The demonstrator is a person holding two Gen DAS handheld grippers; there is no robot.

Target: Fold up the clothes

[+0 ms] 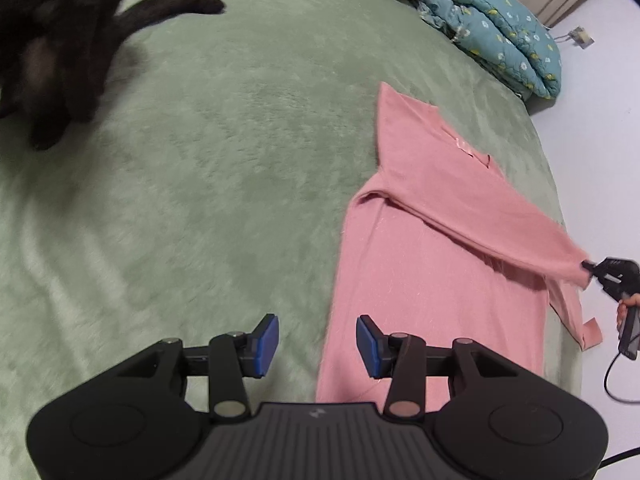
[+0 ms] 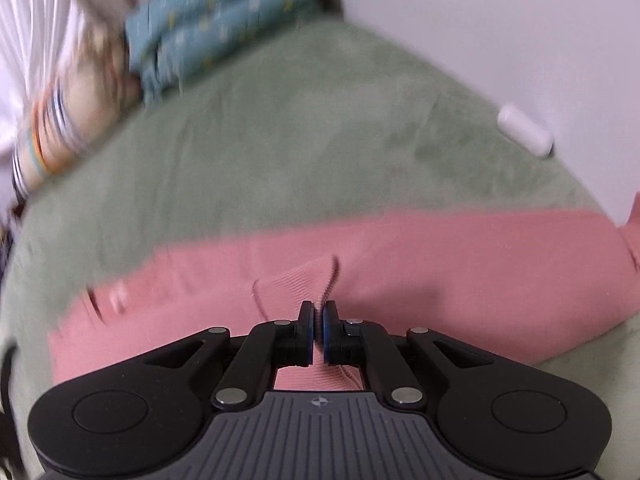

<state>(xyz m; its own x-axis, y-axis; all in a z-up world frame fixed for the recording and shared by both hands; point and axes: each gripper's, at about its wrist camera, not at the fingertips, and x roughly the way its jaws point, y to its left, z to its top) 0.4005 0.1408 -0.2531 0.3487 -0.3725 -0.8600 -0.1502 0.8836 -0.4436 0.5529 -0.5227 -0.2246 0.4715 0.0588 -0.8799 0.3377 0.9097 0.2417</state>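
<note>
A blurred black cat [image 1: 52, 52] sits cut off at the frame edge, well apart from the pink sweater [image 1: 432, 264] on the green bed [image 1: 224, 168]. The left gripper [image 1: 317, 344] hangs part-open, empty, beside its hem; the right gripper [image 2: 319, 330] pinches the sleeve cuff [image 2: 316, 280].

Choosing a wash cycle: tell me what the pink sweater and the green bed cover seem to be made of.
Pink sweater: looks like a soft knit, perhaps wool or acrylic; ribbing shows at the cuff pinched by the right gripper, stray fuzz along edges. Green bed cover: seemingly plush fleece, matte, with brushed nap marks.
</note>
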